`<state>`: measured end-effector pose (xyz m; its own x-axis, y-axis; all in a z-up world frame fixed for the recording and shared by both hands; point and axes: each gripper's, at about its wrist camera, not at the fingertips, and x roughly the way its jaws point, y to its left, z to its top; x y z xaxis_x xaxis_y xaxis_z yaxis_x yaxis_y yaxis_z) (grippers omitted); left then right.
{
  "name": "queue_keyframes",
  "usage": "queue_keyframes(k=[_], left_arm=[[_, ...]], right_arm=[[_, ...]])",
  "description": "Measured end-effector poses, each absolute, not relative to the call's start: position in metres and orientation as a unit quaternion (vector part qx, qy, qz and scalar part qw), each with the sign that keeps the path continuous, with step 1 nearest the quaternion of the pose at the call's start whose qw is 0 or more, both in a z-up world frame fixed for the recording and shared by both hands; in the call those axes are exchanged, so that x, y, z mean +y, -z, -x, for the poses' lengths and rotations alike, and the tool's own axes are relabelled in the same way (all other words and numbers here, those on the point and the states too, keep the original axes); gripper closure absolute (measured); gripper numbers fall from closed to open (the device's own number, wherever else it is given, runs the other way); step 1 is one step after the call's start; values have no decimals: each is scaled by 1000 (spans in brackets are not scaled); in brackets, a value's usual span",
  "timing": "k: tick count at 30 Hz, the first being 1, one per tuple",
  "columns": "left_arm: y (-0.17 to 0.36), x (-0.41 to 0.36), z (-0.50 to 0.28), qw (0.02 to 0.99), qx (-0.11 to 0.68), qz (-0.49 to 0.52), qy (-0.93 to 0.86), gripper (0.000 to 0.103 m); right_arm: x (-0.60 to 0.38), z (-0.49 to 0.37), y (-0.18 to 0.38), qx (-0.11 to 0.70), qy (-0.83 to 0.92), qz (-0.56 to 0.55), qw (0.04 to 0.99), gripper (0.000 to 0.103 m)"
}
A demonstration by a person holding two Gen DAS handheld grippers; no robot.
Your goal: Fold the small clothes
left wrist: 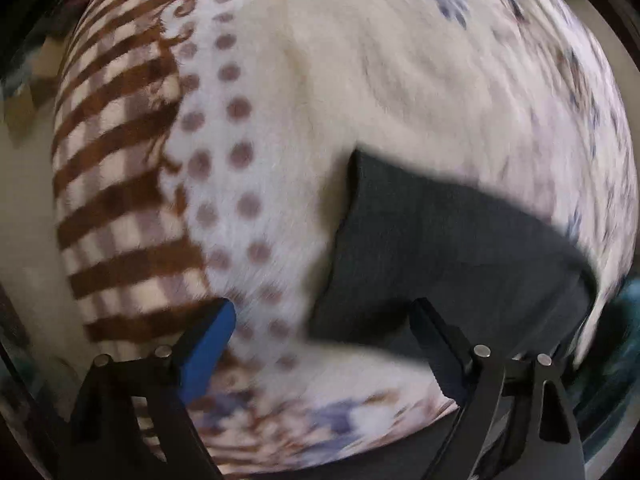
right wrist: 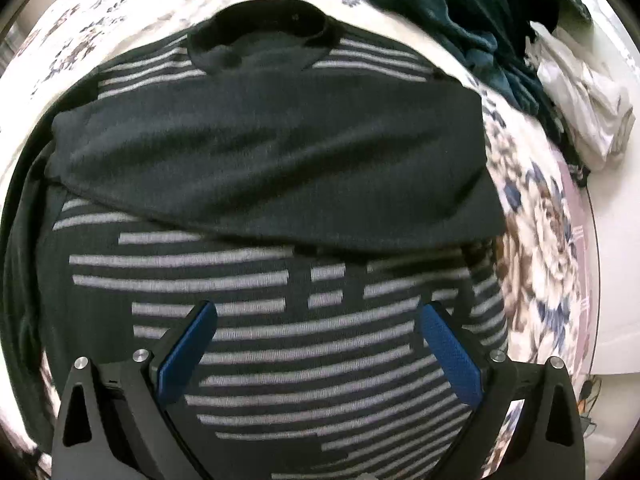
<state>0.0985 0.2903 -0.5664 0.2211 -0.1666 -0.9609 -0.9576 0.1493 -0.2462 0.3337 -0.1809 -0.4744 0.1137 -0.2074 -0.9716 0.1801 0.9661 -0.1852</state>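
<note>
The striped sweater lies flat on the floral bedspread directly under the right gripper — collar away from it, one dark sleeve folded across the chest. The left gripper hovers at a dark fabric edge. Both jaws are spread, grasping nothing.

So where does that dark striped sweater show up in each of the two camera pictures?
Left wrist view: only a plain dark corner of the striped sweater shows, lower right, partly behind the right finger of the open left tongs.
Right wrist view: the sweater fills the middle, collar at top, sleeve folded across, under the open right tongs.
Shared landmark: the floral blanket beneath it.
</note>
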Motion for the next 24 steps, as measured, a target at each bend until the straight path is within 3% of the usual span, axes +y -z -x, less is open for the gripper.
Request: queue_keyframes(k=[1, 2, 4, 5, 17, 24], left_arm=[[565, 293, -103, 566, 499, 547, -363, 16], [563, 295, -110, 578, 496, 533, -369, 25], [557, 292, -130, 609, 502, 490, -370, 69], [553, 289, -141, 620, 512, 465, -370, 96], [418, 200, -301, 809, 478, 285, -190, 97], [414, 11, -397, 809, 524, 264, 34, 96]], right_arm=[[-181, -331, 476, 655, 130, 12, 745, 0], [-180, -329, 477, 656, 128, 14, 743, 0], [-175, -327, 480, 660, 127, 20, 740, 0], [-173, -325, 482, 662, 127, 25, 738, 0], [-197, -342, 455, 630, 138, -22, 764, 0], [-259, -328, 466, 642, 166, -60, 746, 0]])
